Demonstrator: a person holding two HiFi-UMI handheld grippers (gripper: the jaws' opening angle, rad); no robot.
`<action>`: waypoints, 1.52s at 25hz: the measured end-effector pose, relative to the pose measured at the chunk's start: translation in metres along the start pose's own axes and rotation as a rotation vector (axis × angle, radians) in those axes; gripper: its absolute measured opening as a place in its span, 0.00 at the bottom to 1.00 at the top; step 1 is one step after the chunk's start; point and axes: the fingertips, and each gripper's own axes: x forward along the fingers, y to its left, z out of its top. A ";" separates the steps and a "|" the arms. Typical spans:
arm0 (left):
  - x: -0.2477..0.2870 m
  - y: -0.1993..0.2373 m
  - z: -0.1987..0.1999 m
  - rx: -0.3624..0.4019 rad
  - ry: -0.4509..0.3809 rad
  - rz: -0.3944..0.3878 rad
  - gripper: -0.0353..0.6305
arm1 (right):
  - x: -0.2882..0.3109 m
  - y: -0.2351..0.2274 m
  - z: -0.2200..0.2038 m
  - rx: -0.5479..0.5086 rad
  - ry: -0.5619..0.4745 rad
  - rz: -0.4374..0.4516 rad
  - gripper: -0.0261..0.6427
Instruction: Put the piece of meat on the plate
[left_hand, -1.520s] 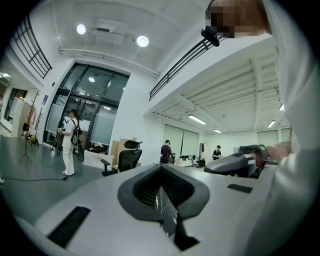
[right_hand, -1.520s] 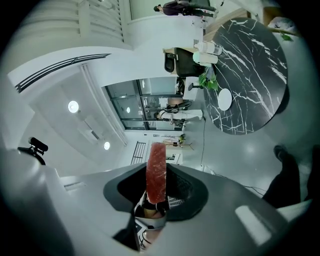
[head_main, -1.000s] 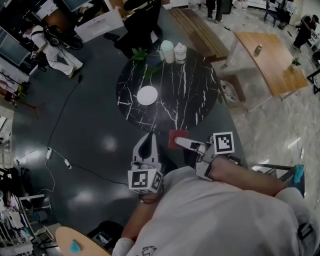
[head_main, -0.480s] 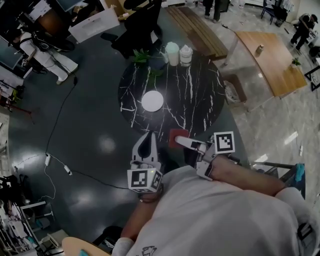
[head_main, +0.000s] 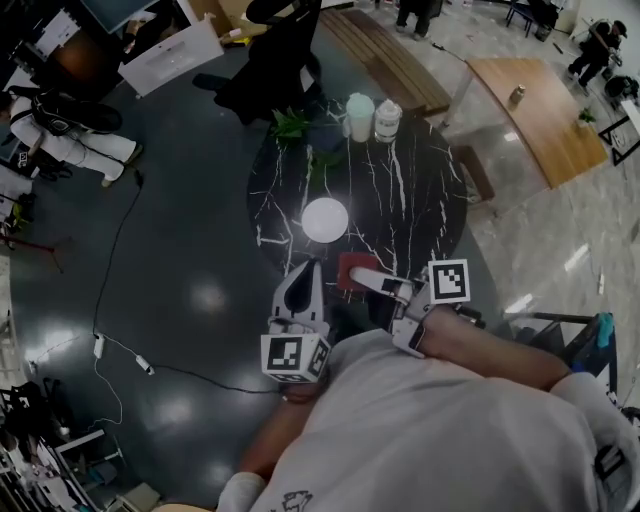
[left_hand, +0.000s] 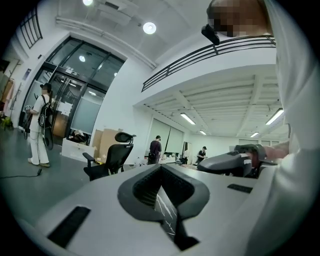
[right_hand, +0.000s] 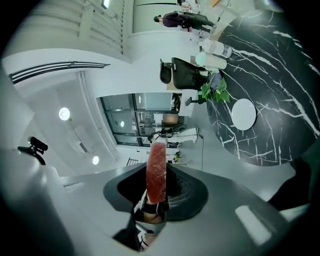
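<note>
A white round plate (head_main: 325, 220) lies on the near left part of a round black marble table (head_main: 400, 200). My right gripper (head_main: 362, 278) is shut on a red piece of meat (head_main: 355, 268), held over the table's near edge, a little nearer than the plate. In the right gripper view the meat (right_hand: 156, 167) stands on edge between the pads of the right gripper (right_hand: 157, 189), with the plate (right_hand: 244, 114) ahead. My left gripper (head_main: 307, 274) hangs just left of the meat, off the table's near rim. In the left gripper view the left gripper (left_hand: 163, 200) is shut and holds nothing.
Two lidded cups (head_main: 373, 117) and a small green plant (head_main: 295, 127) stand at the table's far edge. A black office chair (head_main: 275, 55) and a wooden bench (head_main: 385, 55) are behind it. A wooden table (head_main: 530, 110) is far right; a cable (head_main: 110, 280) crosses the floor left.
Both grippers have come closer to the black table, the right one carrying the meat. The plate and table now sit nearer to the grippers in the head view.
</note>
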 end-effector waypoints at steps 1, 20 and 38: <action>0.002 0.008 0.001 -0.006 0.005 -0.008 0.06 | 0.008 0.001 0.002 -0.003 -0.009 -0.003 0.17; 0.025 0.068 -0.013 -0.072 0.049 -0.046 0.06 | 0.066 -0.035 0.023 0.021 -0.042 -0.076 0.17; 0.108 0.111 -0.086 0.017 0.192 0.040 0.06 | 0.100 -0.132 0.126 0.017 0.068 -0.211 0.17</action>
